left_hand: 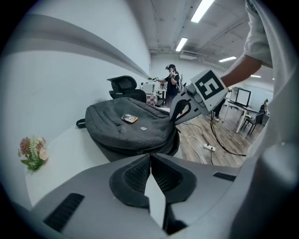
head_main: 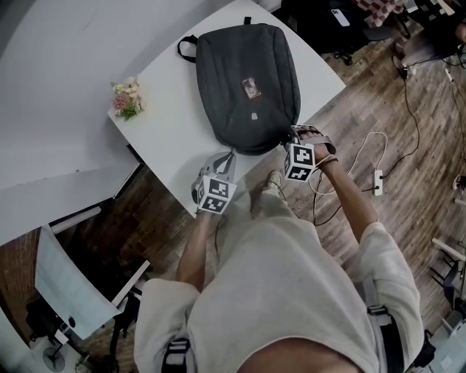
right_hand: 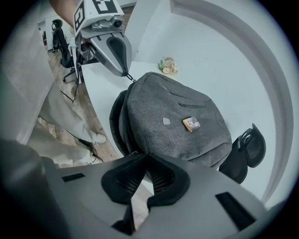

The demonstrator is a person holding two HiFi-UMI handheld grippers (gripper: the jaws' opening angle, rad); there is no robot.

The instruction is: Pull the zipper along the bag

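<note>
Both jaw pairs were pressed together at the near edge of the bag [head_main: 247,84], flat on the surface [head_main: 167,124]: left hand-held gripper [head_main: 232,151] seemingly on the zipper pull [right_hand: 130,77], right hand-held gripper [head_main: 297,132] pinching the bag's corner, so grip looked done, zipper run mostly ahead.

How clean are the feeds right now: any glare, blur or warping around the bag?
Head view: flat, even light, the bag sharp, wide-angle bending at the edges. Left gripper view: strong fisheye curving the table, ceiling lights blown out. Right gripper view: same warp, dark vignette, bag in focus.
</note>
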